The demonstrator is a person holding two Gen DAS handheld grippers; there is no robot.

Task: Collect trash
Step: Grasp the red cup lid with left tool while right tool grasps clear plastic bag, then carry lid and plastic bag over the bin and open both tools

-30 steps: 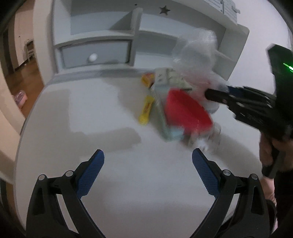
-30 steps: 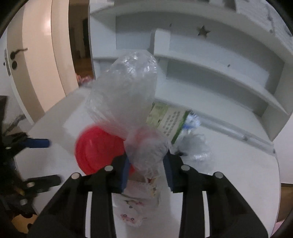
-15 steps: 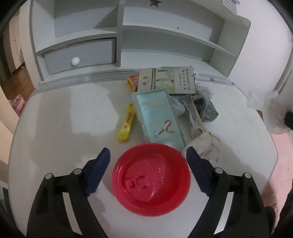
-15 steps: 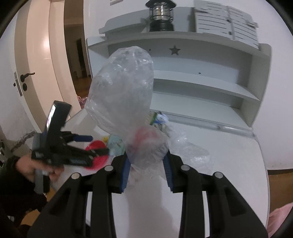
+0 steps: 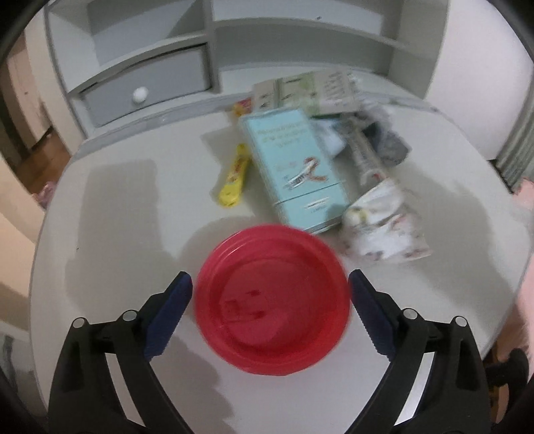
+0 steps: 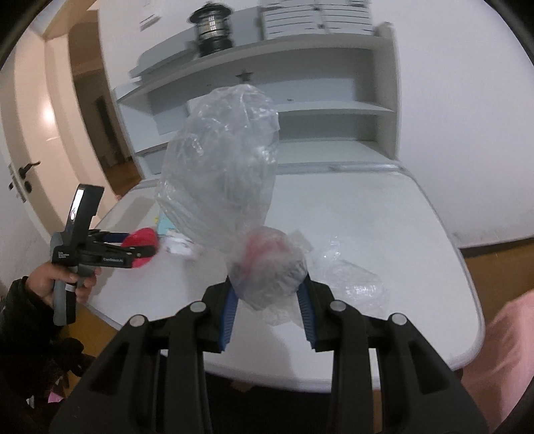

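Observation:
A red plastic plate (image 5: 272, 298) lies on the white table (image 5: 116, 207), between the fingers of my open left gripper (image 5: 270, 300); whether the pads touch its rim is unclear. Behind it lie a light blue box (image 5: 293, 167), a yellow wrapper (image 5: 233, 182), a printed paper cup (image 5: 383, 223) and crumpled packaging (image 5: 383, 143). My right gripper (image 6: 268, 297) is shut on a clear plastic bag (image 6: 220, 180), held above the table's near edge. The left gripper (image 6: 133, 248) with the red plate (image 6: 142, 245) also shows in the right wrist view.
A grey shelf unit with a drawer (image 5: 143, 86) stands at the back of the table. A lantern (image 6: 212, 28) sits on top of the shelf. Clear plastic film (image 6: 347, 270) lies on the table by the right gripper. A door (image 6: 23, 160) is at left.
My left gripper has moved in around the red plate. My right gripper has pulled back from the trash pile to the table's edge, carrying the clear bag.

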